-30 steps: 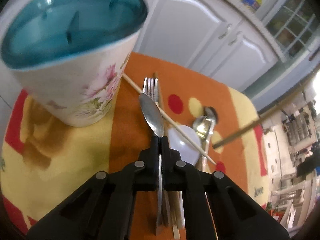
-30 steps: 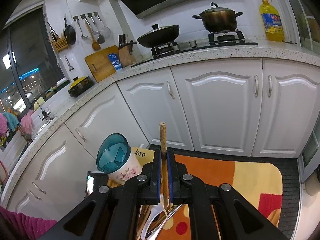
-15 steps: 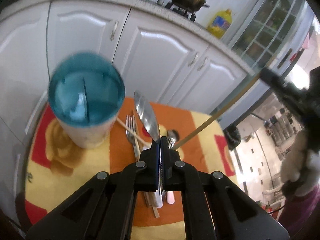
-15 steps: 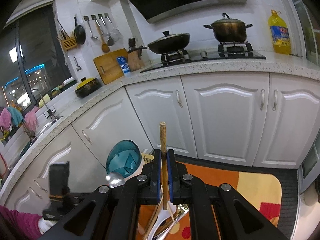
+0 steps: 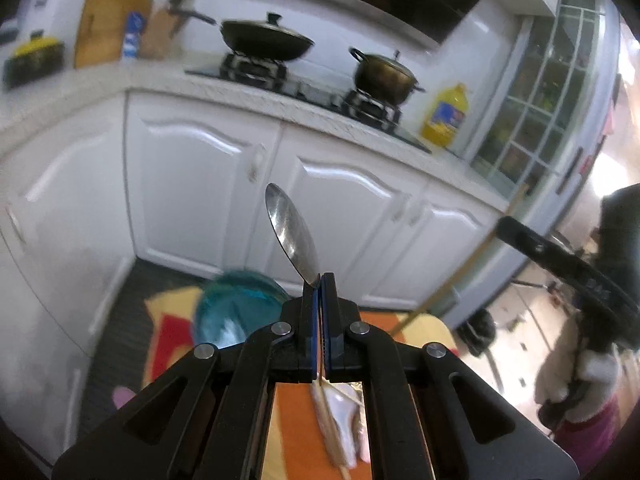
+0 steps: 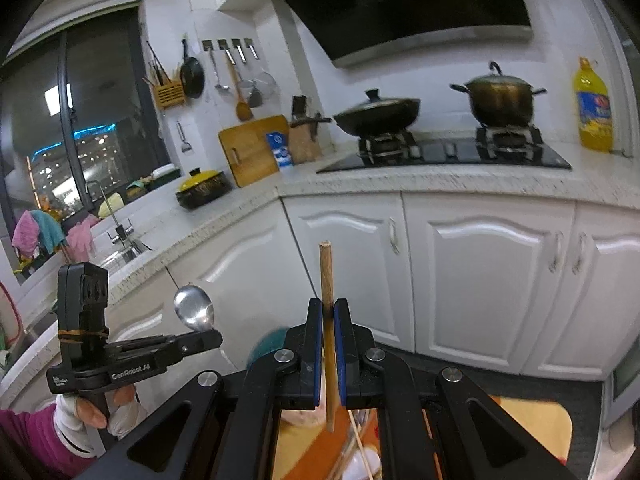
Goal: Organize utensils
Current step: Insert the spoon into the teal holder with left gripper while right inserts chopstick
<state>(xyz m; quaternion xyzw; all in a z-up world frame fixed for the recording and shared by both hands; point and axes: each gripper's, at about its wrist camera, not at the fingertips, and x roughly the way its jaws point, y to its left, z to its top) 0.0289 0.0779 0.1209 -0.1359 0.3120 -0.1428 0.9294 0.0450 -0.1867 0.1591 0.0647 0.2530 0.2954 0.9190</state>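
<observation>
Currently left gripper (image 5: pixel 320 280) pinches the spoon (image 5: pixel 291 236) at its neck: stiff, slick steel, may pivot. Right gripper (image 6: pixel 328 306) clamps a light, rigid chopstick (image 6: pixel 326 276) mid-shaft.

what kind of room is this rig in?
A home kitchen, most likely: a gas hob carrying a lidded wok and pot, white base cabinets under a speckled counter, and a sink tap by the window.
</observation>
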